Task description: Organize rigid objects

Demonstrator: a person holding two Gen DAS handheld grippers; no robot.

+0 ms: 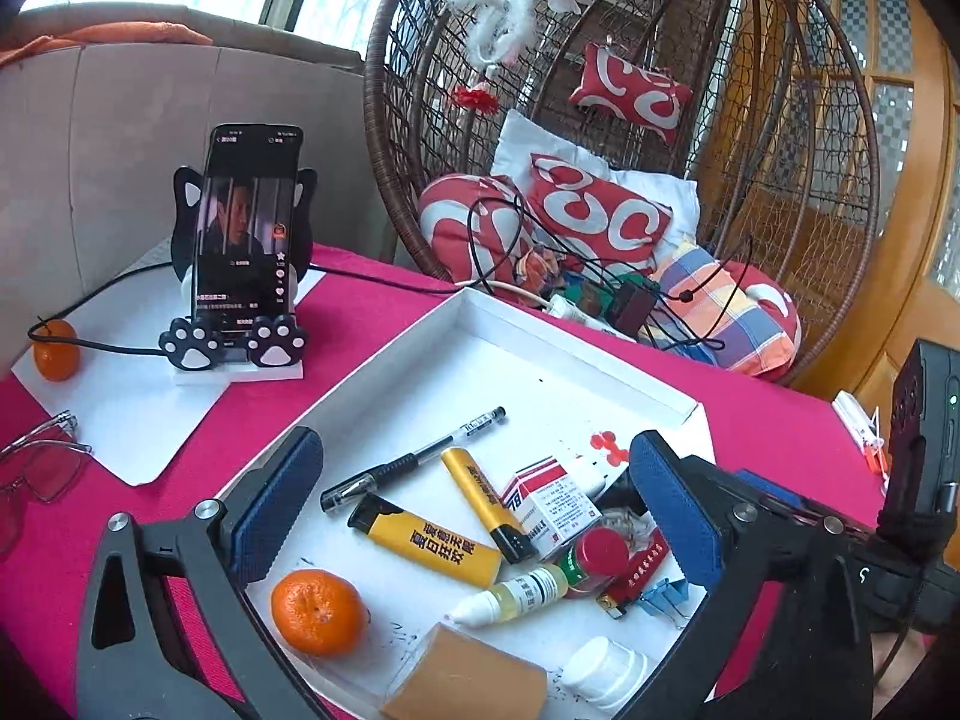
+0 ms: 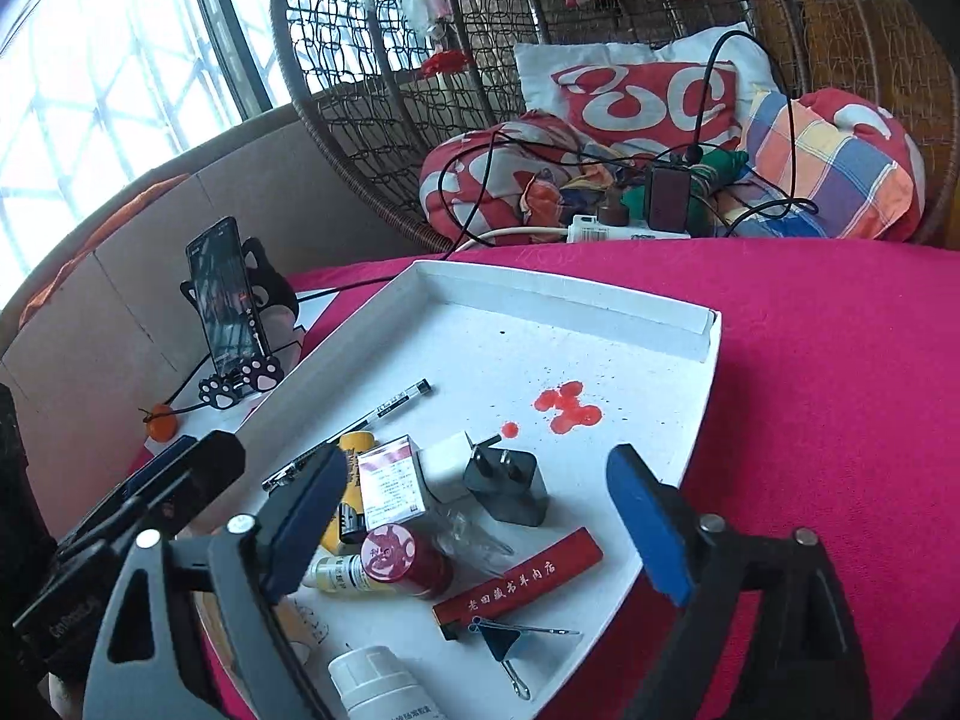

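Observation:
A white tray (image 1: 576,354) on the pink tablecloth holds a black pen (image 1: 414,459), two yellow lighters (image 1: 426,540), a red-and-white medicine box (image 1: 552,504), a red-capped jar (image 2: 408,558), a dropper bottle (image 1: 516,594), an orange (image 1: 318,612), a black plug (image 2: 510,483), a white charger (image 2: 447,468), a red strip (image 2: 522,585) and a binder clip (image 2: 504,642). My left gripper (image 1: 474,516) is open above the tray's near half. My right gripper (image 2: 480,516) is open above the plug and jar.
A phone on a cat-paw stand (image 1: 246,246) with a cable stands on white paper at the left. A second orange (image 1: 55,351) and glasses (image 1: 36,468) lie there. A wicker hanging chair (image 1: 600,120) with cushions and a power strip stands behind the table.

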